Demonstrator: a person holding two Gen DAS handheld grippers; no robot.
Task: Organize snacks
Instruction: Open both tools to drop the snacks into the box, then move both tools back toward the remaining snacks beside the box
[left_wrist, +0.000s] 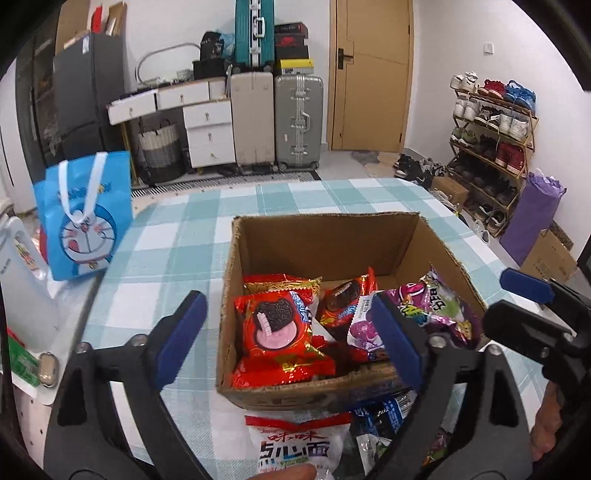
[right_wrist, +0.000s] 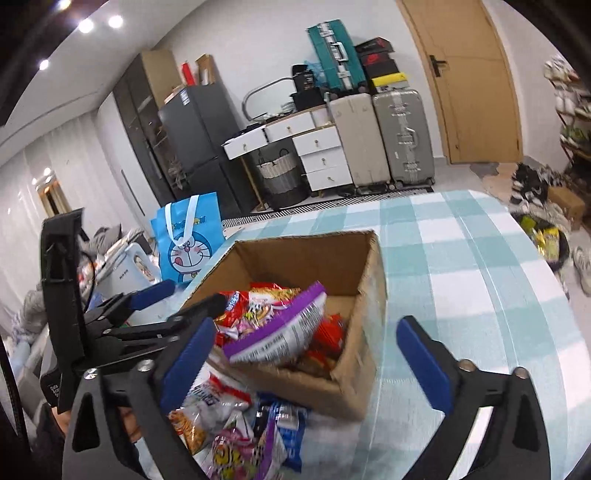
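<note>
Loose snack packets (left_wrist: 295, 446) at frame bottom, outside cardboard box (left_wrist: 280, 397). Left gripper (left_wrist: 291, 336), right gripper (right_wrist: 310, 362) both wide, empty. Purple packet (right_wrist: 280, 332) tilted over box's near rim at frame centre; risk: slides out.

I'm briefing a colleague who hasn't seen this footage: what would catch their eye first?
The open cardboard box in the middle of the teal-checked tablecloth, heaped with bright snack packets, a red cookie pack at its front left and a purple packet at its near right. More loose packets lie before the box. A blue cartoon gift bag stands at the table's left edge.
</note>
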